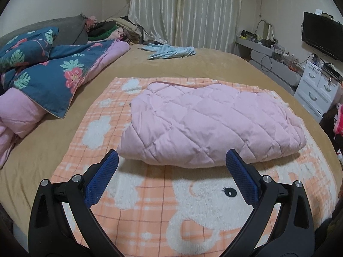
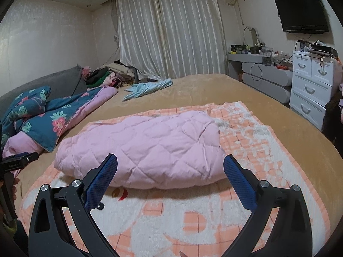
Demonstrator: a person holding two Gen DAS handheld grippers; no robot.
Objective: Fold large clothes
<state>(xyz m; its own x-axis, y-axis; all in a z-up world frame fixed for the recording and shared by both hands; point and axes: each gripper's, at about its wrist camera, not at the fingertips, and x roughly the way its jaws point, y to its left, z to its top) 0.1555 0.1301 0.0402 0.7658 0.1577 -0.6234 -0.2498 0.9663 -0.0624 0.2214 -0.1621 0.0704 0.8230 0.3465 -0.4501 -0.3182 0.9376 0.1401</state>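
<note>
The puffy quilted jacket (image 1: 205, 122) is light pink with a diamond stitch pattern. Under it lies a fluffy towel blanket (image 1: 150, 209) with orange checks and white flowers. The bed sheet (image 1: 203, 64) is tan. The thick quilt (image 1: 49, 72) is dark blue with pink flowers and green leaves.

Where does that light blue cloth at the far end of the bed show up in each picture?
Left wrist view: the light blue cloth lies top centre, before the curtain.
Right wrist view: the same cloth sits left of centre, upper half.
Shared landmark: the pink quilted jacket.
</note>
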